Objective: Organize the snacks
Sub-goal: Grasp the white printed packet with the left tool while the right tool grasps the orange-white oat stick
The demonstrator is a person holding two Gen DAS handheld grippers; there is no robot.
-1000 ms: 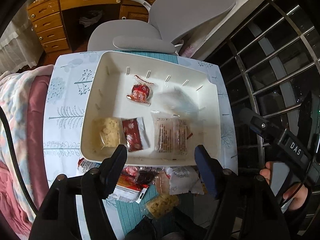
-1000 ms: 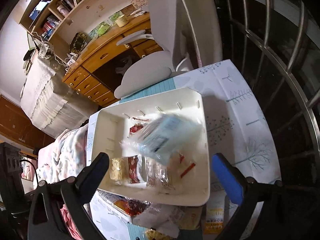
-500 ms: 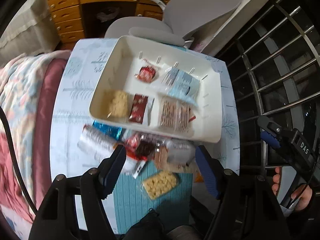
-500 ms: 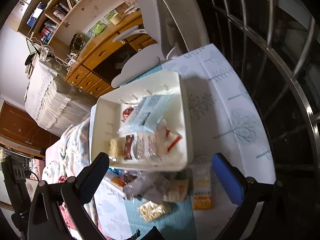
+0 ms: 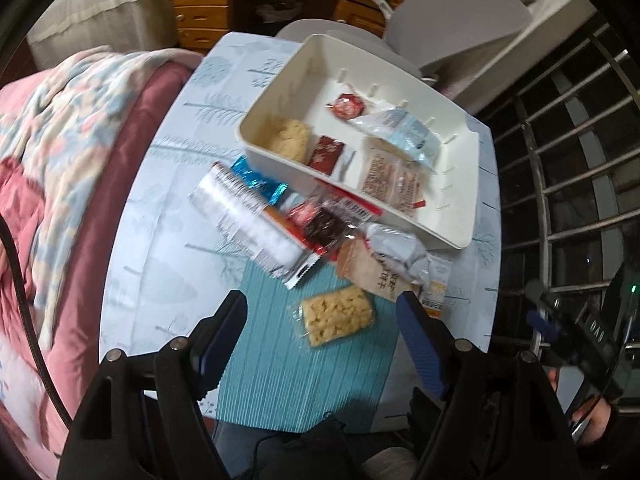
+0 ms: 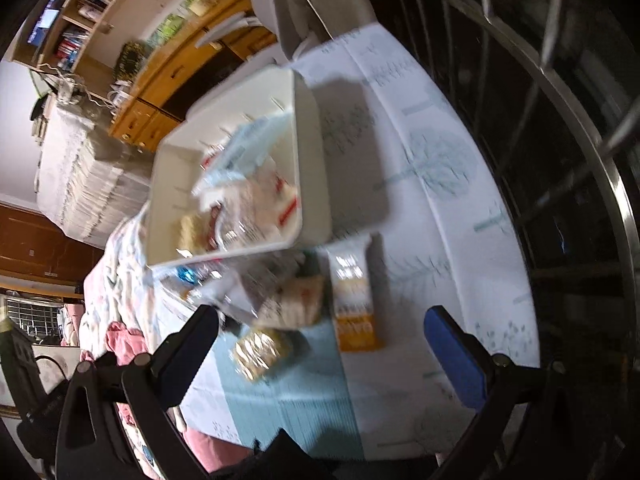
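On the table (image 5: 168,184), covered with a pale tree-print cloth, a white bin (image 5: 460,224) sits toward the far edge, in front of a grey chair (image 5: 452,16). Inside the bin lie a pale crumbly snack pack (image 5: 290,138), a dark red packet (image 5: 328,152), a red wrapped sweet (image 5: 347,106), a light blue pouch (image 5: 404,134) and a clear cracker pack (image 5: 390,178).

Loose snacks are piled against the bin's near wall: a long white-and-orange pack (image 5: 250,224), a blue foil packet (image 5: 256,178), a dark red wrapper (image 5: 324,226), a silver bag (image 5: 394,248) and a brown-label pouch (image 5: 368,268). A clear pack of yellow puffs (image 5: 336,316) lies alone on the teal centre strip, nearer the front edge. An orange-and-white sachet (image 6: 354,300) lies beside the pile toward the right edge.

Left gripper (image 5: 322,334): jaws opening, nothing between them, above the yellow puffs. Right gripper (image 6: 320,344): jaws spread wide, empty, above the pile.
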